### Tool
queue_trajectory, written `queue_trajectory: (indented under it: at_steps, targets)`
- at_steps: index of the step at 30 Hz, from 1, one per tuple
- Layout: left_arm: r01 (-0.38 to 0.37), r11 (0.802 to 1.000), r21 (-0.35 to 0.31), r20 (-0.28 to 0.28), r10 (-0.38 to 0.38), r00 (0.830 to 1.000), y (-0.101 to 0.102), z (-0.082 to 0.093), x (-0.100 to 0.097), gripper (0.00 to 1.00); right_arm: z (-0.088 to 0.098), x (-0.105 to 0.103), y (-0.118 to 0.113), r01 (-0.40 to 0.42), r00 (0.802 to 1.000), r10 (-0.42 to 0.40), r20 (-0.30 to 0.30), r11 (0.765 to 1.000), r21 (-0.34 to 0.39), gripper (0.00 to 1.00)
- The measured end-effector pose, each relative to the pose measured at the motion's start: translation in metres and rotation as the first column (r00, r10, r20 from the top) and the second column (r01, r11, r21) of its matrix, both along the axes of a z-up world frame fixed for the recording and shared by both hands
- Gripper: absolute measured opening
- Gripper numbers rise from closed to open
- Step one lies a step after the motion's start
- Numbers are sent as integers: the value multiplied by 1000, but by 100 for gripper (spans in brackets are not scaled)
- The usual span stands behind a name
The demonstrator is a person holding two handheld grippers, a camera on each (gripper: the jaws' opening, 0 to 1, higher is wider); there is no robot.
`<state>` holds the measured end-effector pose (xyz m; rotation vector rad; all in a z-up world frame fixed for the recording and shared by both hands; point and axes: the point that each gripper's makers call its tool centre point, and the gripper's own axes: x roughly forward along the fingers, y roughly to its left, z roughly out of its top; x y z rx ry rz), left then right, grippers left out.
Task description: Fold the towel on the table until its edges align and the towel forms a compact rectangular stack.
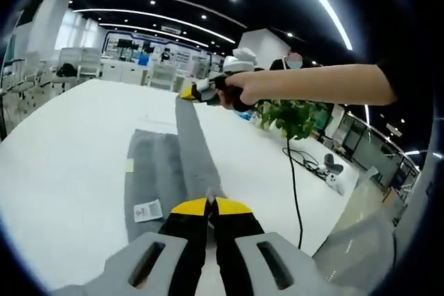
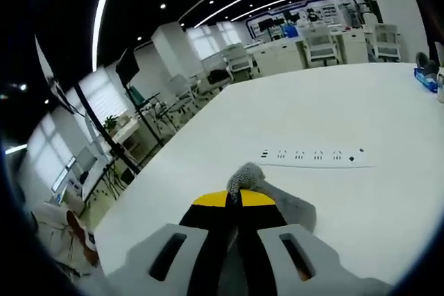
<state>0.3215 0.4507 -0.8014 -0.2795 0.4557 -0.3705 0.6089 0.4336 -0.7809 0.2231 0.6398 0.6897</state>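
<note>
Above the white table (image 1: 62, 164), the grey towel (image 1: 156, 185) lies partly flat with one edge lifted taut between both tools. The left gripper (image 1: 210, 204) is clamped on the towel's near corner; the right gripper (image 2: 237, 196) pinches the far corner, its power strip (image 2: 312, 157) beyond. A slip from either pinch, likely if the pull tightens, would drop the edge askew and spoil the alignment.
</note>
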Motion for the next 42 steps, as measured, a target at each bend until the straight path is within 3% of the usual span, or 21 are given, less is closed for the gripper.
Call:
queue_trajectory:
  at_steps: [11, 14, 25, 33, 42]
  targets:
    - [-72, 997, -39, -95, 68, 993, 27, -37, 1, 3, -29, 2, 17, -19, 1000, 19, -8, 998, -55, 2]
    - [-105, 993, -47, -150, 97, 984, 34, -54, 0, 3, -41, 3, 24, -20, 1000, 19, -20, 997, -69, 2]
    - [-165, 984, -68, -229, 145, 963, 51, -77, -3, 3, -69, 7, 52, -36, 999, 33, -34, 995, -95, 2]
    - [-187, 979, -81, -269, 159, 950, 55, -90, -1, 3, -92, 13, 57, -54, 998, 48, -49, 991, -125, 3]
    - [-199, 976, -91, -306, 163, 938, 57, -100, -4, 3, -103, 16, 73, -98, 995, 94, -31, 985, -144, 4]
